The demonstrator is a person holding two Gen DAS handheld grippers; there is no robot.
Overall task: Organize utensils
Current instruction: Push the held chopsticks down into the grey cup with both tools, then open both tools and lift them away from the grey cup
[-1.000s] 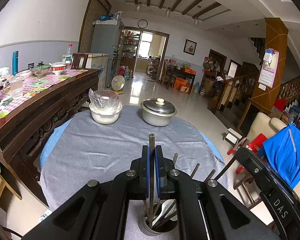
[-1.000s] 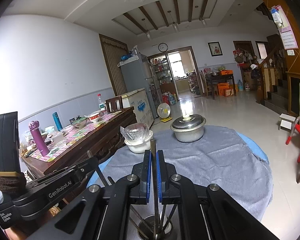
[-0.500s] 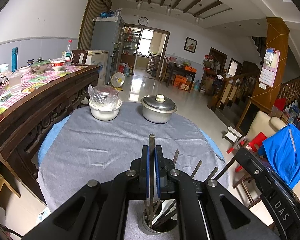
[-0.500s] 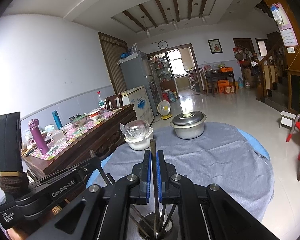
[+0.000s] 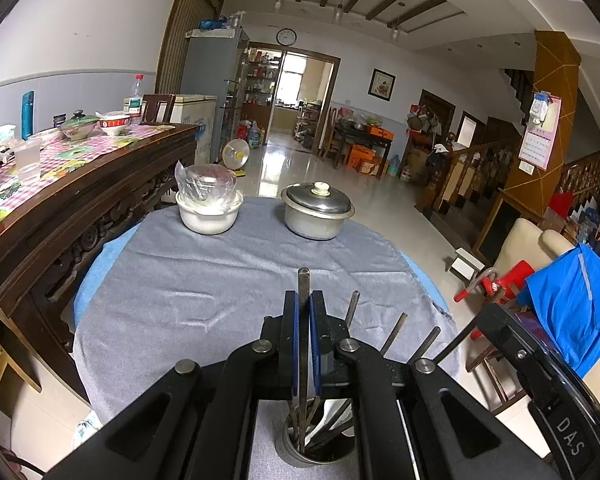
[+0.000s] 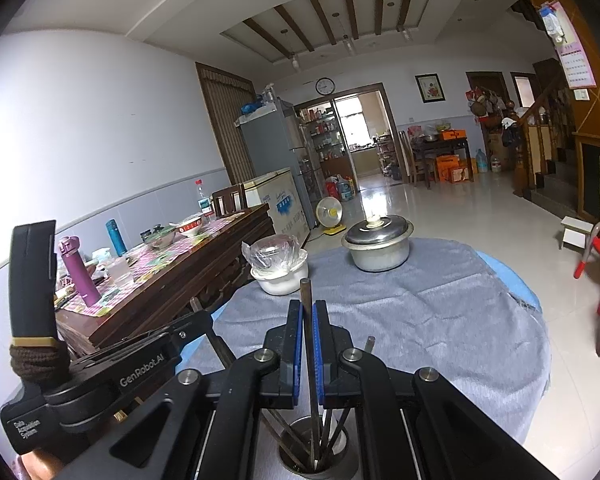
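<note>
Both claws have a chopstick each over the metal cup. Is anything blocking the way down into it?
Nothing visible blocks it. The left claw and right claw each grip an upright chopstick whose lower end already sits inside the metal cup, among other chopsticks leaning there.

Left wrist view: looks forward along own fingers, tilted slightly down, close above utensil cup at near edge of counter. Right wrist view: same forward look from just right, fingers over same cup. Both share grey-clothed counter, lidded pot, white bowl, room beyond.
</note>
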